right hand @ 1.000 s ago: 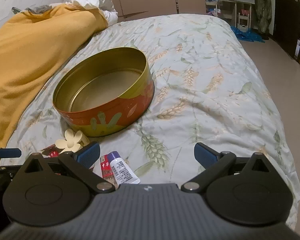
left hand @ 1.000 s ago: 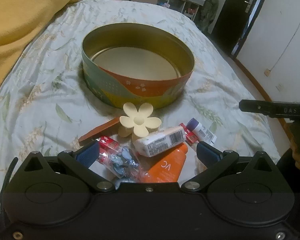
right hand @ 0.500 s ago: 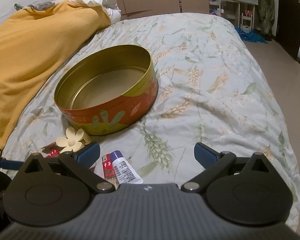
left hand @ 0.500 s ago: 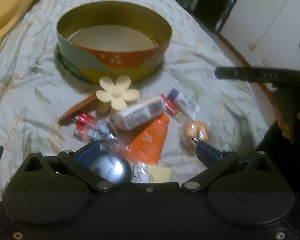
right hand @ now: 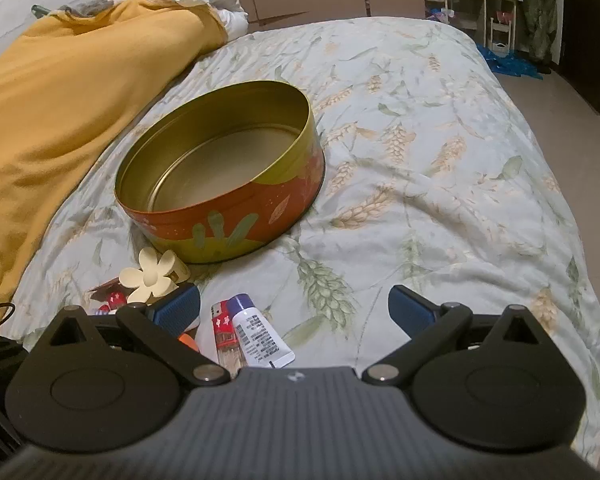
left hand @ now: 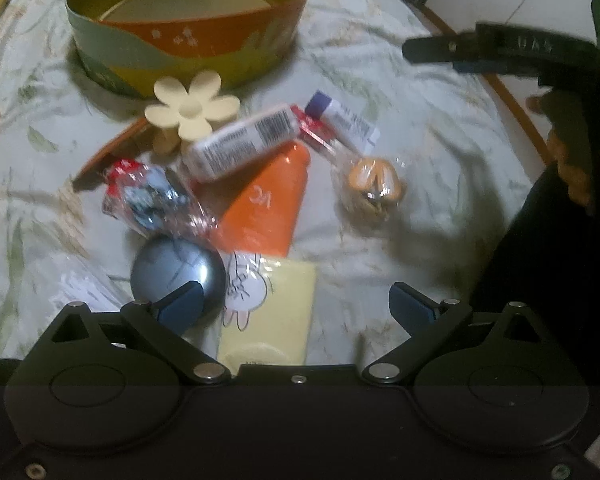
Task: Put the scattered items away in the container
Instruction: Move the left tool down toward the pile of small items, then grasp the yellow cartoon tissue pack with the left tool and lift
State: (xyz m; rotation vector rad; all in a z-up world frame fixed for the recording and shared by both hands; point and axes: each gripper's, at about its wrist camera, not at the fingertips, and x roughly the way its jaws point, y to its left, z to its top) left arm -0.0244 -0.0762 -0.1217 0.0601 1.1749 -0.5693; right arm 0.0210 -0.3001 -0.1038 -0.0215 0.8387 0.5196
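One round tin (right hand: 220, 172) set empty on the bed (right hand: 440, 168), scattered items just before it — one flower clip (left hand: 192, 106), one white tube (left hand: 240, 144), one orange tube (left hand: 268, 204), one grey disc (left hand: 176, 272), left hand-held gripper (left hand: 296, 306) spread over them, right hand-held gripper (right hand: 294, 306) spread — nothing pinched.

Left gripper (left hand: 296, 304): jaws spread wide, nothing between the fingertips; angled downward.
Right gripper (right hand: 294, 306): jaws spread wide, nothing held; pointing forward, held low.
Right gripper as seen from the left wrist view: at far right, in the person's hand (left hand: 568, 160).
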